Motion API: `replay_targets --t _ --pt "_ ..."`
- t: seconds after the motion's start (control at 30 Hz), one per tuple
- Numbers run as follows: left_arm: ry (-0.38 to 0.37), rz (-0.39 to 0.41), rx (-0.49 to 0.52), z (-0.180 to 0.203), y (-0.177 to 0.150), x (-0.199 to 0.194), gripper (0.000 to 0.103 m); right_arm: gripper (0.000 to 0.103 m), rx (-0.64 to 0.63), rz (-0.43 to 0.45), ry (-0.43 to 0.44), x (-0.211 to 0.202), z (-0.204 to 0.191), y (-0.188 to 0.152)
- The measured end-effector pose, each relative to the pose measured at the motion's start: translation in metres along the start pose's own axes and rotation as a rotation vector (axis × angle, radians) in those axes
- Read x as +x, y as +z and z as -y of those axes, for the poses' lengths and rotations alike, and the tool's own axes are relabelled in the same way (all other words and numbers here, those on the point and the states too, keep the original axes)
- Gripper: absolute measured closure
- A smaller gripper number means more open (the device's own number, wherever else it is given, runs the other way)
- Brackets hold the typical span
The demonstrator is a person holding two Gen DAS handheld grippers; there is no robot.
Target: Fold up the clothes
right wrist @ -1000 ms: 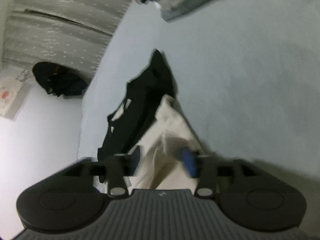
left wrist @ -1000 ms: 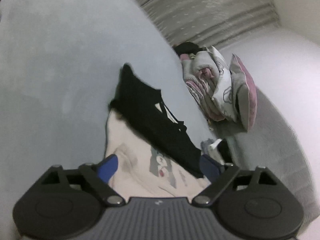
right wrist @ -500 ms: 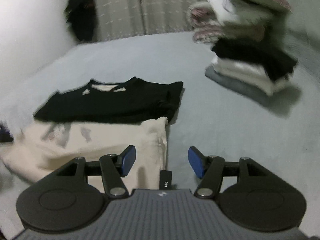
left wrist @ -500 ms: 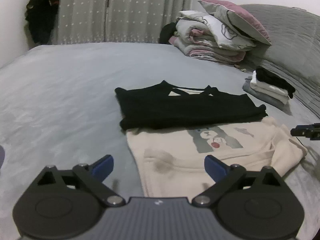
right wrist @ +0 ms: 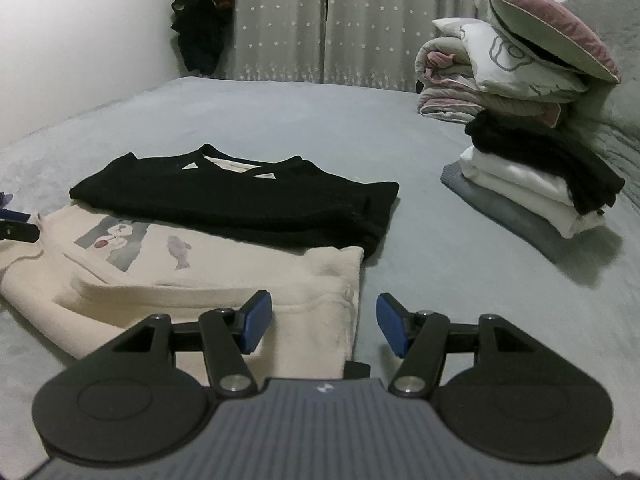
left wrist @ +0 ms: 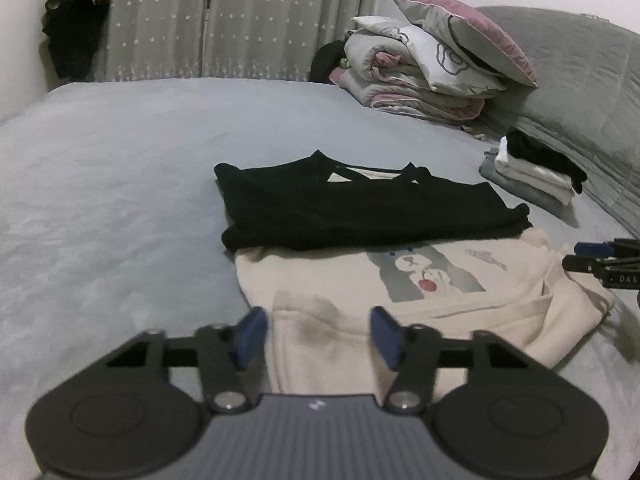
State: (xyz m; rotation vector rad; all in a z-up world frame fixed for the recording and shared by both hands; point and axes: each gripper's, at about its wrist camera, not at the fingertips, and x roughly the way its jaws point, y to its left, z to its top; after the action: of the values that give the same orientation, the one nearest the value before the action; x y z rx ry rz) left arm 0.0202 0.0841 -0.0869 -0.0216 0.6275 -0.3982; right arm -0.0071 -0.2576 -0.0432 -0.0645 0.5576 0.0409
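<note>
A folded cream sweatshirt (left wrist: 400, 292) with a bear print lies flat on the grey bed (left wrist: 120, 184), and a folded black top (left wrist: 360, 208) covers its far part. My left gripper (left wrist: 318, 336) hovers at the sweatshirt's near left corner. Its jaws are closing with that corner between them, and the pads stand clear of the cloth. My right gripper (right wrist: 325, 326) is open at the other end, straddling the cream sweatshirt's (right wrist: 200, 276) right edge, with the black top (right wrist: 248, 204) just behind. Each gripper shows at the edge of the other's view: right gripper (left wrist: 604, 260), left gripper (right wrist: 16, 230).
A stack of folded clothes (right wrist: 532, 184) sits on the bed to the right, with rolled bedding and a pink-edged pillow (right wrist: 520, 60) behind it. A grey headboard (left wrist: 580, 80) lines the right side. Curtains (left wrist: 240, 20) and a hanging dark garment (left wrist: 76, 20) are at the far wall.
Both views rolled from steeply tilted to level. The left jaws narrowed around the sweatshirt's near corner. The right gripper drew in slightly with its jaws unchanged.
</note>
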Motion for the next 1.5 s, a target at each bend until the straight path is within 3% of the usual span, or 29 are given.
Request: replay_targets --t 0.03,0.07,0.13,0.17,0.23,0.37,0.5,0.7,0.9,1.07,1.27,1.5 --pt "-0.003 0.006 -0.014 -0.002 0.0 -0.001 0.074 0.046 -0.005 0.002 -0.002 0.0 -0.002 0.0" --pt "-0.006 0.014 -0.032 -0.004 0.001 -0.002 0.083 0.06 -0.006 0.0 0.003 0.001 -0.003 0.0" --pt "-0.012 0.029 -0.066 -0.008 0.002 -0.005 0.087 0.083 -0.007 -0.008 0.014 0.002 -0.005 0.0" --pt "-0.015 0.044 -0.083 -0.009 0.002 -0.007 0.088 0.09 -0.011 -0.003 0.005 0.001 -0.006 -0.001" --pt "-0.02 0.077 -0.112 -0.012 0.001 -0.012 0.09 0.094 -0.007 0.022 -0.013 -0.002 -0.006 -0.002" --pt "-0.027 0.125 -0.128 -0.012 -0.002 -0.019 0.091 0.096 0.043 0.088 -0.041 -0.011 0.001 -0.001" --pt "-0.033 0.108 -0.14 -0.014 -0.004 -0.022 0.091 0.097 0.062 0.15 -0.055 -0.018 0.003 0.0" --pt "0.002 0.062 -0.09 -0.012 -0.005 -0.014 0.091 0.097 0.018 0.131 -0.057 -0.014 -0.002 -0.001" --pt "-0.001 0.129 -0.057 -0.009 -0.004 -0.029 0.091 0.097 0.025 0.145 -0.071 -0.017 -0.001 -0.001" --pt "-0.004 0.211 -0.118 -0.018 0.002 -0.031 0.091 0.097 0.044 0.187 -0.101 -0.021 0.001 0.002" --pt "0.015 0.246 -0.145 -0.021 0.012 -0.013 0.091 0.097 0.069 0.223 -0.152 -0.011 0.003 0.007" --pt "0.068 0.191 -0.179 -0.026 0.018 0.022 0.091 0.097 0.074 0.196 -0.183 0.015 0.006 0.013"
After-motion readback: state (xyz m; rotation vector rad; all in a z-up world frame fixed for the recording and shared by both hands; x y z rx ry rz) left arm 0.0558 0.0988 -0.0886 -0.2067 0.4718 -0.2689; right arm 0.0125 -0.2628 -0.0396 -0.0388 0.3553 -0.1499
